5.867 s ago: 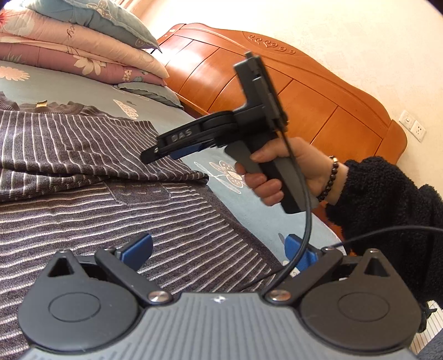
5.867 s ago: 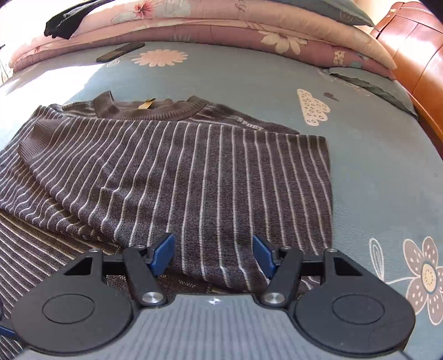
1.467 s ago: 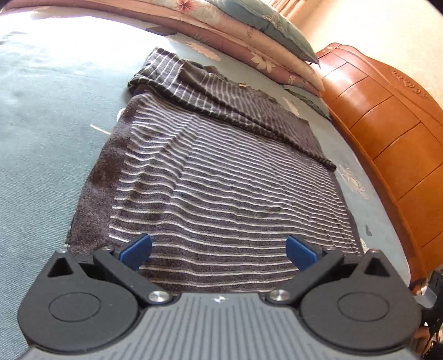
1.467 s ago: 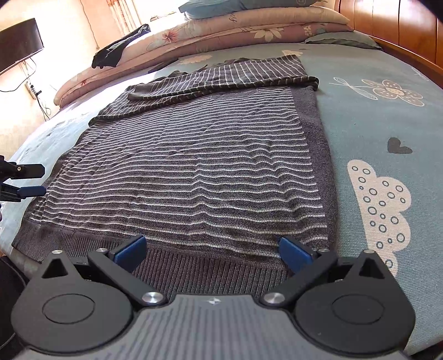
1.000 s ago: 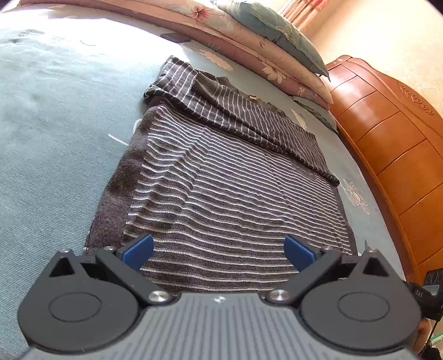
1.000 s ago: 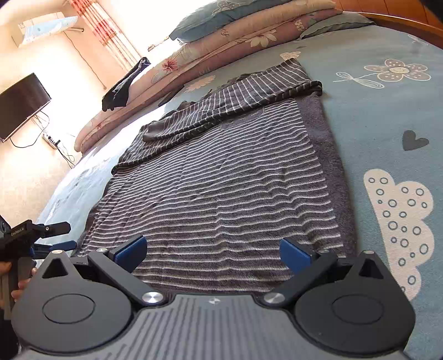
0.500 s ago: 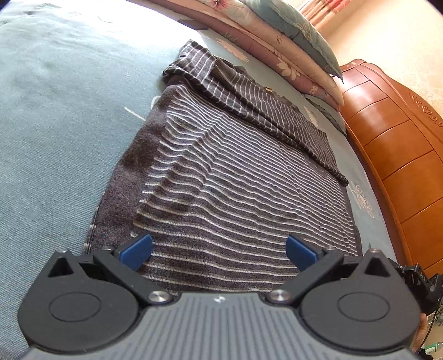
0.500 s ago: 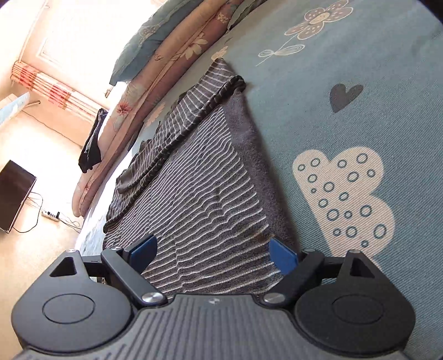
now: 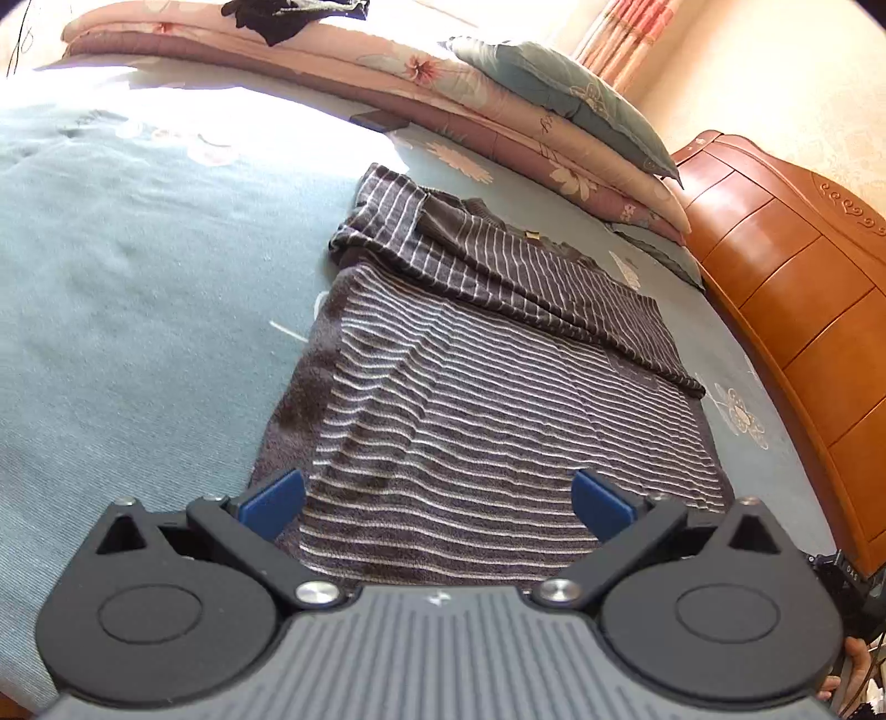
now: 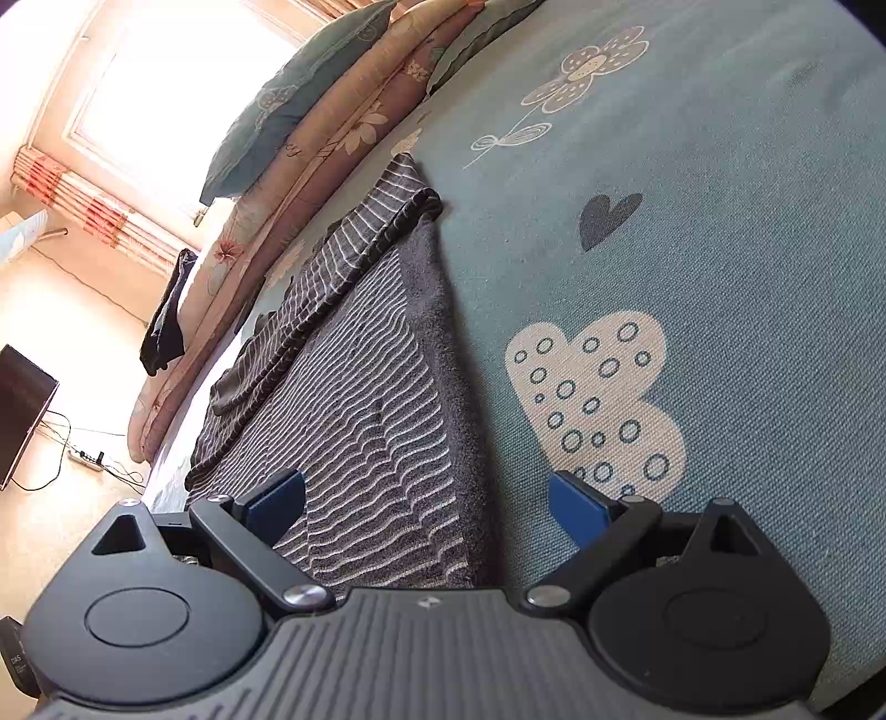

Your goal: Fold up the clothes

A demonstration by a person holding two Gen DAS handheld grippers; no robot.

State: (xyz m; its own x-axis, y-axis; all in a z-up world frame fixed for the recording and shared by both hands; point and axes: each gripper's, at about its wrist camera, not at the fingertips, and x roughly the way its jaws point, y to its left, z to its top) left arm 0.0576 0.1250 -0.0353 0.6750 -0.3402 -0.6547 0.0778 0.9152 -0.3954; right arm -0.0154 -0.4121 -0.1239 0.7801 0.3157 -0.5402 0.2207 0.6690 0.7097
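Observation:
A dark grey sweater with thin white stripes (image 9: 498, 399) lies flat on the teal bedspread (image 9: 138, 332), its sleeves folded across the upper part near the collar. My left gripper (image 9: 437, 498) is open just above the sweater's bottom hem near its left corner, holding nothing. In the right wrist view the same sweater (image 10: 365, 399) runs up the left of the frame. My right gripper (image 10: 426, 501) is open over the hem's right corner, tilted, with nothing between its blue pads. The hem's very edge is hidden under both gripper bodies.
Pink and teal quilts and pillows (image 9: 498, 105) are stacked at the bed's head, a dark garment (image 9: 288, 16) on top. A wooden bed board (image 9: 803, 310) rises at the right. The bedspread (image 10: 692, 249) extends right of the sweater. A television (image 10: 19, 410) and power strip are on the floor side.
Both grippers left the folded sleeves and came down to the bottom hem, staying open. In the last half second the left one dropped lower, and the right one rolled and shifted toward the right corner.

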